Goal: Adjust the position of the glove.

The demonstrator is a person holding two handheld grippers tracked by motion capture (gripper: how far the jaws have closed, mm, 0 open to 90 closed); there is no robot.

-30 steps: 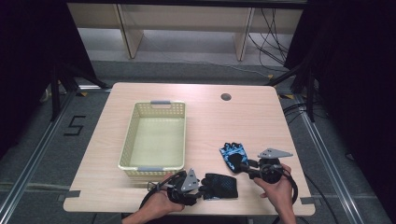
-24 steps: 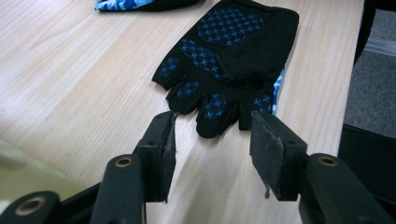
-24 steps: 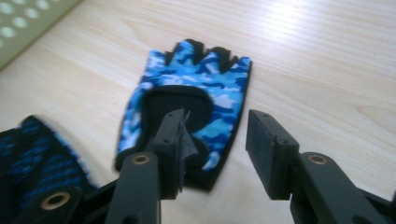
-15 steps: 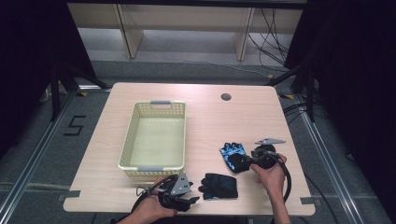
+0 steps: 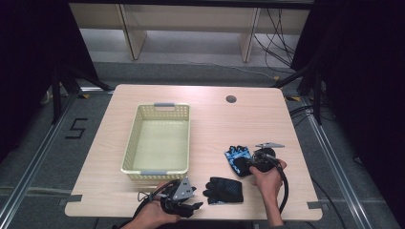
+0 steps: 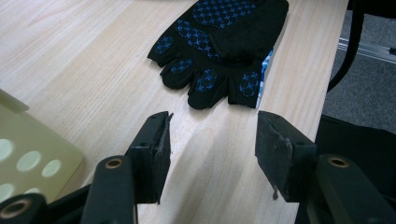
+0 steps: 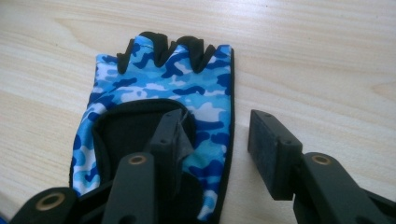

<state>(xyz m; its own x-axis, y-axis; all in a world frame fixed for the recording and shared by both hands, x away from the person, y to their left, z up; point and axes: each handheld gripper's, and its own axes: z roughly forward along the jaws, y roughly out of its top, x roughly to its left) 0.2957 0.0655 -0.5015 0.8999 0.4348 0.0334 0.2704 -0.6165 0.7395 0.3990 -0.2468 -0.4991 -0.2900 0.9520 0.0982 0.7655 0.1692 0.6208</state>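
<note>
Pale wood tabletop (image 5: 210, 124) on a dark-curtained stage, with grey floor beyond every edge. Starting at your left: the cream basket (image 5: 130, 151) stands left of centre, nothing inside that can be seen, its near rim just beyond your left gripper (image 5: 187, 206). That gripper sits at the table's near edge, jaws parted and holding nothing. The black glove (image 6: 219, 46) lies directly ahead of those jaws, a short way off, fingertips pointing back at them and cuff away; its long axis runs roughly in line with the gripper. Note the table edge running close along the glove's right side in the left gripper view, so sideways room there is thin. Farther right, the blue camouflage glove (image 7: 159, 93) lies flat, finger openings pointing away from your right gripper (image 7: 212, 149). Those jaws are spread as well: one pad is over the glove's black wrist panel, the other over bare wood just past its edge. Contact cannot be confirmed. Judgement: each hand has its own glove nearest; the basket lies to the left across open wood.
</note>
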